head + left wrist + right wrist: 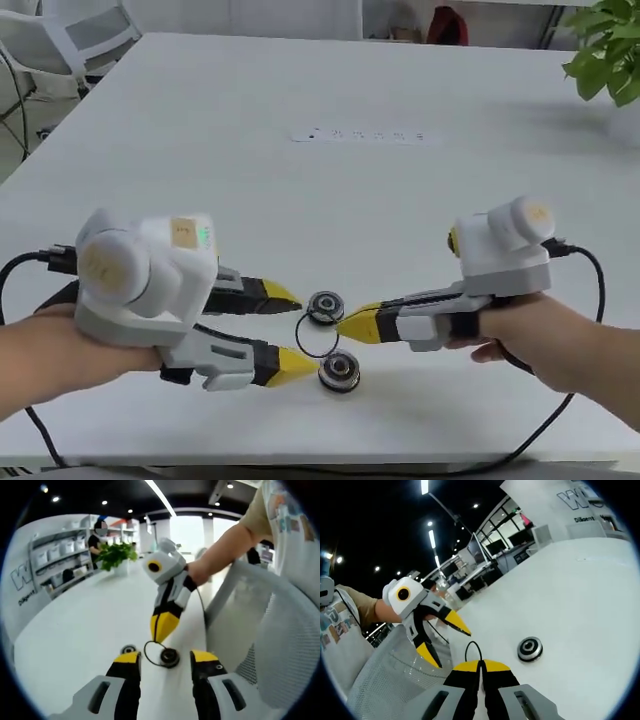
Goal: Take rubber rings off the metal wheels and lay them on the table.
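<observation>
Yellow-tipped and nearest the person, the left gripper (pixel 293 330) has its jaws spread apart and holds nothing; one tip lies just beside each of the two metal wheels. The near wheel (pixel 339 370) sits flat on the white table (pixel 300 200), close to the lower jaw tip. Between the wheels lies one thin black rubber ring (pixel 299 335), a loose loop pinched at one side by the right gripper (pixel 345 326), whose jaws are pressed together on it. In the left gripper view the loop's low edge runs up against the near wheel, and whether it is fully free of that wheel cannot be told. Just beyond stands the far wheel (pixel 325 307), also flat, near the upper jaw tip.

By these pictures the task looks early: one ring is pulled out and in the grip, but not yet set down and let go. Both wheels show dark rims, though whether either has a ring seated on it is too small to judge.

Count: two wheels, one loose ring, two grippers.

Farther off are what looks like a row of sockets (pixel 365 135) in the tabletop, then a green plant (pixel 605 50) and a white chair (pixel 85 35).
</observation>
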Demonstrator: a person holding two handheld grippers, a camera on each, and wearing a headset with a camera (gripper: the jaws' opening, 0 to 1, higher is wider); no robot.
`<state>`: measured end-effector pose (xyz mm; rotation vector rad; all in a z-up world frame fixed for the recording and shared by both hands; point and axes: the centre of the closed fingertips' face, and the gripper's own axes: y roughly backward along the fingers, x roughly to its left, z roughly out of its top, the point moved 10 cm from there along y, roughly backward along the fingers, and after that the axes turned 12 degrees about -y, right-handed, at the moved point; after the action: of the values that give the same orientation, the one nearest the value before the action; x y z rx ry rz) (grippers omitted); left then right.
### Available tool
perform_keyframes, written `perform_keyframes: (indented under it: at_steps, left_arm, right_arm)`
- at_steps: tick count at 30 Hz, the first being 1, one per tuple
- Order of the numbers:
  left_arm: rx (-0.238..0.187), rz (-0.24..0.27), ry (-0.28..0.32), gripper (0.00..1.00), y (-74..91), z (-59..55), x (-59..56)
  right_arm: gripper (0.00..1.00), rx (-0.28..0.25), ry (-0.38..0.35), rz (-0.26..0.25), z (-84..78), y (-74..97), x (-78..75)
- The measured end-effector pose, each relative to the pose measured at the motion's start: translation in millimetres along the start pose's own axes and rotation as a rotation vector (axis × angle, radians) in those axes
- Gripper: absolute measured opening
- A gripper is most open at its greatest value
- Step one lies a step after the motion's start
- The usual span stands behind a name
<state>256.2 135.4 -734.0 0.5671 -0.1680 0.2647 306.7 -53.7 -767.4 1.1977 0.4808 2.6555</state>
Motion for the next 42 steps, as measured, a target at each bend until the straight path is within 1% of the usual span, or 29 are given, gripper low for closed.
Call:
perform_keyframes:
  at_steps: [3, 6, 11, 14, 17, 25, 29, 30, 32, 33, 35, 38, 42]
  left_arm:
    - [0.004, 0.018, 0.01, 0.44, 4.5, -5.3, 0.7]
    - [0.013, 0.024, 0.027, 0.46, 8.1, -10.8, 1.0]
    - [0.028, 0.032, 0.04, 0.49, 14.5, -18.1, 0.3]
    - [0.037, 0.041, 0.048, 0.5, 18.5, -22.7, 0.1]
    - [0.039, 0.051, 0.052, 0.53, 21.0, -24.8, 0.3]
    - [0.048, 0.058, 0.062, 0.53, 25.8, -29.6, -2.1]
    - [0.052, 0.063, 0.068, 0.53, 28.2, -31.9, -2.6]
    - [0.053, 0.063, 0.069, 0.53, 28.7, -32.4, -2.7]
    - [0.055, 0.064, 0.069, 0.53, 29.4, -33.1, -3.0]
    - [0.055, 0.064, 0.071, 0.53, 29.6, -33.4, -3.1]
    - [0.055, 0.065, 0.073, 0.53, 30.0, -33.8, -3.2]
    - [0.056, 0.066, 0.074, 0.53, 30.1, -34.2, -3.4]
    - [0.058, 0.064, 0.074, 0.53, 29.3, -34.6, -3.4]
  right_arm:
    - [0.0, 0.005, 0.002, -0.001, 2.9, -3.7, -1.0]
    - [0.0, 0.012, 0.001, -0.002, 5.0, -7.5, -2.5]
    - [0.0, 0.017, -0.008, -0.003, 6.6, -15.5, -5.5]
    - [0.0, 0.03, -0.008, 0.0, 5.7, -20.9, -4.2]
    - [0.0, 0.044, -0.006, 0.001, 4.5, -26.1, -4.5]
    - [0.0, 0.071, -0.007, -0.008, 2.6, -36.9, -6.2]
    - [0.0, 0.076, -0.015, -0.034, 0.3, -41.0, -8.9]
    - [0.0, 0.086, -0.017, -0.05, -1.6, -42.7, -10.4]
    - [0.0, 0.1, -0.023, -0.056, -3.8, -44.4, -11.2]
    - [0.0, 0.111, -0.026, -0.069, -5.4, -45.4, -12.5]
    - [0.0, 0.122, -0.019, -0.067, -7.2, -46.6, -12.6]
    - [0.0, 0.135, -0.016, -0.078, -9.1, -48.0, -12.3]
    - [0.0, 0.138, -0.011, -0.101, -10.2, -49.2, -14.7]
